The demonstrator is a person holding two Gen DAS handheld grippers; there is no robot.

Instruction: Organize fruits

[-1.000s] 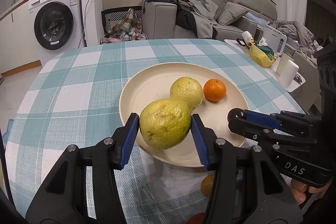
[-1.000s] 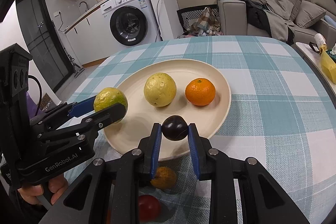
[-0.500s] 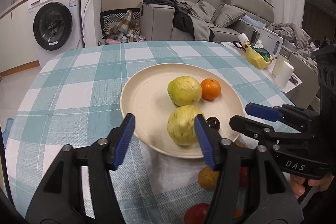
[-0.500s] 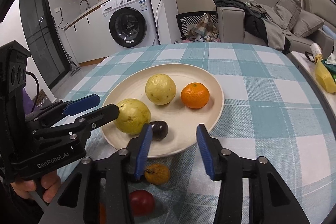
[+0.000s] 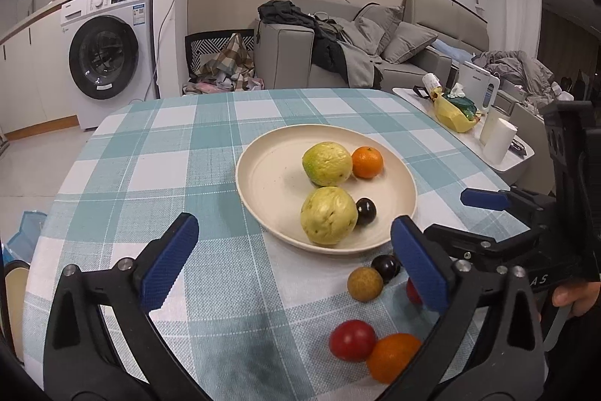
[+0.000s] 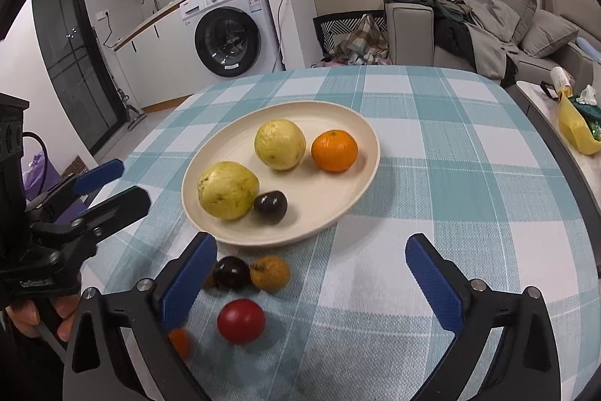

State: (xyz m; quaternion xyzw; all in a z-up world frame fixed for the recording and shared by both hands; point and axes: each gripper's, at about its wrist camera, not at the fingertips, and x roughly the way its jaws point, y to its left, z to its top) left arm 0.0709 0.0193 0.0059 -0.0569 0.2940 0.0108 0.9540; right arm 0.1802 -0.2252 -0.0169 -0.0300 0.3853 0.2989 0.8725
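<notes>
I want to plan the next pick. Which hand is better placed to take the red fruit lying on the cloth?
Probably the right. Its tongs are opening, nothing between them, and the red fruit lies just below the gap. The left tongs, also opening and empty, have it off to the side behind their right finger.

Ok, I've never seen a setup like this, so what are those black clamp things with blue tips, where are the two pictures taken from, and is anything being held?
Those are two hand-held grippers, one in each of a person's hands, each with a camera looking along its own fingers. One picture looks past the left gripper, the other past the right gripper. Both sets of jaws are opening with nothing between them, so nothing is held. On the checked tablecloth a cream plate carries two yellow-green fruits, an orange and a dark plum. Loose in front of the plate lie another dark plum, a brownish fruit, a red fruit and a second orange.
</notes>
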